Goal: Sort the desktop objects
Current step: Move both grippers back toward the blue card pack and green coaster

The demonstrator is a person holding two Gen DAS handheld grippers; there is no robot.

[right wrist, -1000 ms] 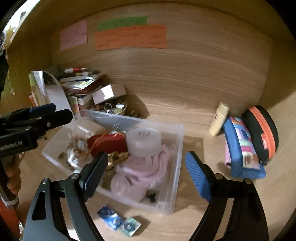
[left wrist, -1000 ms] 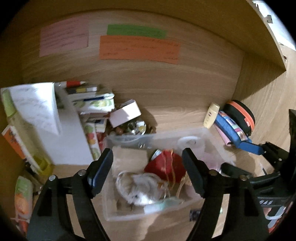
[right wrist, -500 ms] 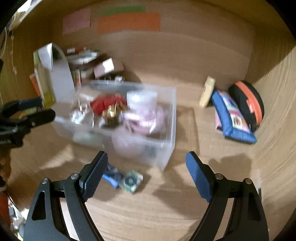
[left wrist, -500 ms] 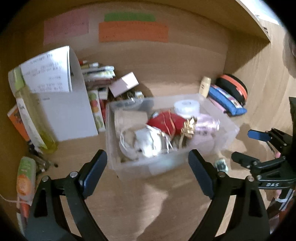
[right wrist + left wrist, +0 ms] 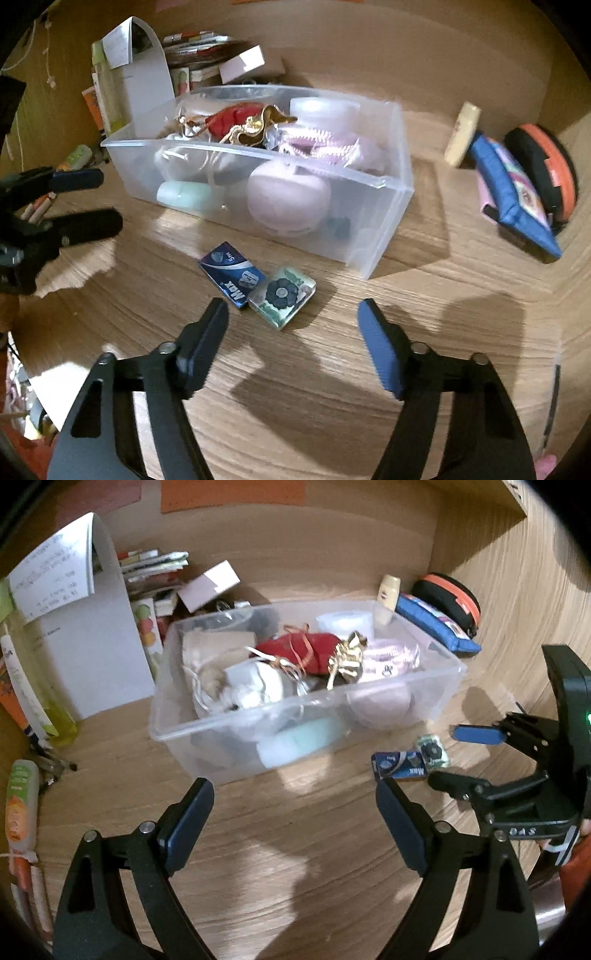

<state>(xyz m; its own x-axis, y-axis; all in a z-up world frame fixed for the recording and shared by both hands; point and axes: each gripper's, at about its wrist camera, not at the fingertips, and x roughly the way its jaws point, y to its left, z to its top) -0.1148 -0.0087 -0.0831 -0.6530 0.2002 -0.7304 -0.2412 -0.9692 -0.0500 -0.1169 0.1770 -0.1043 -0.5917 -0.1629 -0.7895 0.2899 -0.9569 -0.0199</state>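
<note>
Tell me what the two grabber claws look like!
Both are black plastic frames with triangle cutouts and silver rivets. The left gripper and right gripper each end in flat blue pads. The right one carries white letters and a small green light, seen from the left wrist camera.

Wood-grain desk surface (image 5: 295, 867) sits enclosed by matching wooden back wall (image 5: 332, 546) and side panel (image 5: 517, 572), under uneven light.
</note>
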